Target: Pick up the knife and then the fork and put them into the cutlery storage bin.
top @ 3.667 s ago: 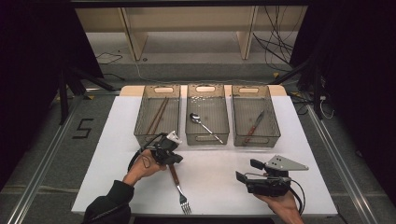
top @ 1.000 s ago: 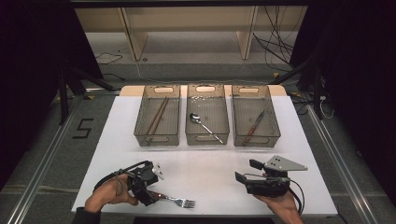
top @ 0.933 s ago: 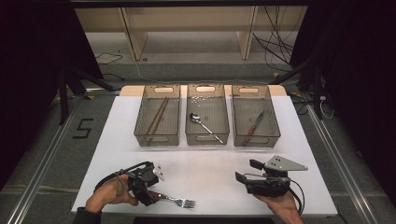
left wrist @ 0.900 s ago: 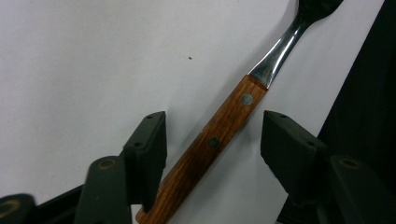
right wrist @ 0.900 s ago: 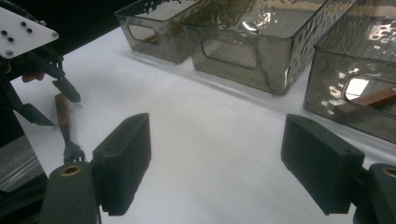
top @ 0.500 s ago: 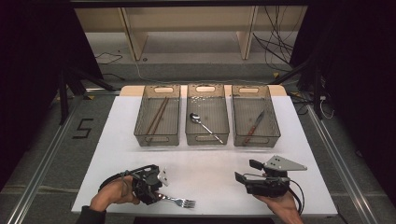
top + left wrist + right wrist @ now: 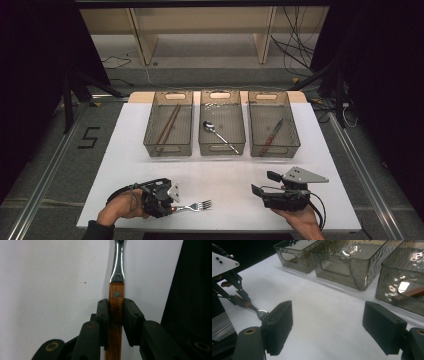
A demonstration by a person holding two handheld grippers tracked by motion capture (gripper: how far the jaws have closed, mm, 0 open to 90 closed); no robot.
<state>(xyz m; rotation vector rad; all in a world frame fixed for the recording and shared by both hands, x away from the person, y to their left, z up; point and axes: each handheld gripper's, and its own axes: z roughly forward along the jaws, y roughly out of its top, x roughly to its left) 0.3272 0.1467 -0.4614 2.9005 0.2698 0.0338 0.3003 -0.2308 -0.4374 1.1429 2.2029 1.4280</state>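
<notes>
A fork (image 7: 197,205) with a wooden handle (image 7: 116,293) lies near the table's front edge, tines pointing right. My left gripper (image 7: 167,205) reaches along it from the left. Its jaws have just been closing, and in the left gripper view both pads (image 7: 103,315) press the sides of the wooden handle. My right gripper (image 7: 263,183) rests at the front right of the table, held by a hand, jaws wide apart with nothing between them (image 7: 327,322). The right gripper view also takes in the fork (image 7: 260,312) and the left gripper (image 7: 239,301) farther off.
Three clear bins stand in a row at the back of the white table (image 7: 225,172). The left bin (image 7: 168,149) holds chopsticks (image 7: 168,124), the middle one (image 7: 222,149) a spoon (image 7: 216,131), the right one (image 7: 277,149) a wooden-handled knife (image 7: 272,136).
The left hand came from near the bins to the front edge, and the fork now lies sideways instead of pointing forward. The left jaws closed onto its handle. The right gripper stayed put.
</notes>
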